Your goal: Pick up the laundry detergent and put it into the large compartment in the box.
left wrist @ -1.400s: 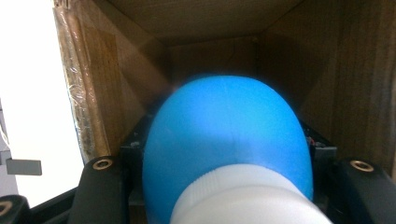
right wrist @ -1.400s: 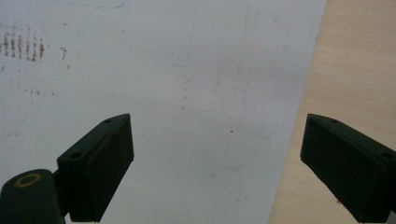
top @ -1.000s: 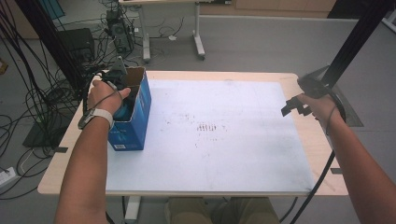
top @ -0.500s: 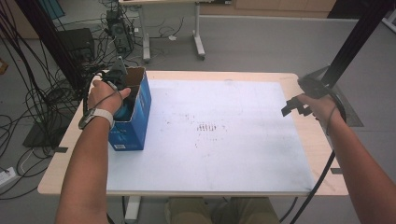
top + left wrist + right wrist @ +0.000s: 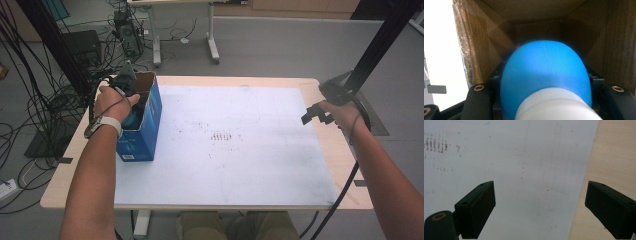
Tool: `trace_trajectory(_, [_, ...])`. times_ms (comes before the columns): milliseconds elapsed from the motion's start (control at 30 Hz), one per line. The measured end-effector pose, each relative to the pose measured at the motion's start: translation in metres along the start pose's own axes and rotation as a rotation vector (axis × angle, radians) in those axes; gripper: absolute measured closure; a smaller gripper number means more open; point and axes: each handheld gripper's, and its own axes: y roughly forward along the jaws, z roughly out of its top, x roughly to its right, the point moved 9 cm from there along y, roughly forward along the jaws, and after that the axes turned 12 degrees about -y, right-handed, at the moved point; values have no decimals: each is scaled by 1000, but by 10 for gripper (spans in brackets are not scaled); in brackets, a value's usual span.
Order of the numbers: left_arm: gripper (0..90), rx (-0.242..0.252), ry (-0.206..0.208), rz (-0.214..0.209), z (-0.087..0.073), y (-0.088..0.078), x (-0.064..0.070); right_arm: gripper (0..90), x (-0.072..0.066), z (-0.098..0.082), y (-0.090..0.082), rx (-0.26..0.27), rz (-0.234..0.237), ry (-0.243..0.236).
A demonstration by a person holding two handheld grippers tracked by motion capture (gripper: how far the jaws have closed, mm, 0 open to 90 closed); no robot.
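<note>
In the left gripper view the blue bottle (image 5: 545,77) fills the box (image 5: 474,50) mouth, blurred and cut off at the bottom edge with its white cap (image 5: 556,106), hiding the box floor and most of both jaws.

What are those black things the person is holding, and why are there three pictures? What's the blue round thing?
A person sits at a table and holds a grabbing tool in each hand. Each tool has two black fingers that pinch, like tongs. One picture is taken from above. The other two come from small cameras riding on the tools. The left gripper reaches into an open blue cardboard box. Its camera looks inside the brown box, where its fingers are closed around a blue bottle with a white cap. The right gripper waits at the table's other side, fingers wide apart, holding nothing, above a white sheet with small brown marks.
</note>
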Motion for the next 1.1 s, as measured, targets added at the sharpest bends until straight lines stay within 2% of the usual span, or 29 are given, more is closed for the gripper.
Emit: trace_trajectory(1100, [375, 7, 5, -16, 0, 0, 2, 95, 0, -2, 2, -5, 2, 2])
